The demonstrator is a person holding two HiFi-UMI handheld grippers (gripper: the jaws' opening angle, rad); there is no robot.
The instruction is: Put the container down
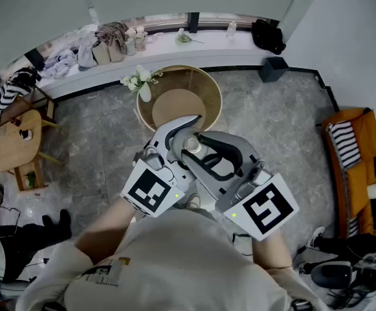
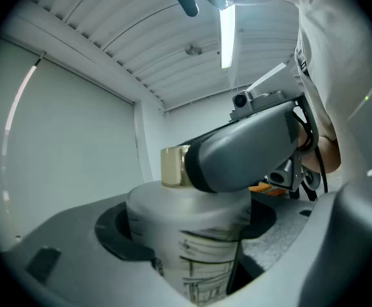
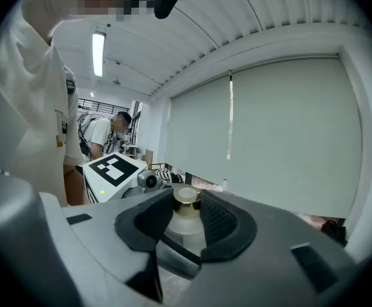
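Two hand-held grippers are sharing one frosted white cylindrical container (image 2: 173, 203) in front of the person's chest, clear of any surface. The left gripper (image 2: 187, 238) is clamping the container's broad body, its black pads (image 2: 118, 235) spread wide and pressing on both sides. The right gripper (image 3: 186, 221) is reaching across from the other side and pinching the shiny gold cap (image 3: 187, 198) between its ribbed pads (image 3: 221, 219). In the head view both sets of jaws are crossing over the container, which is hanging above the grey stone floor (image 1: 272, 122). Just beyond it a round light-wood table (image 1: 210, 89) is standing, with a white vase of pale flowers (image 1: 144, 91) at its left rim. Farther off, bags (image 1: 107, 44) are lying on a long white ledge (image 1: 175, 52).
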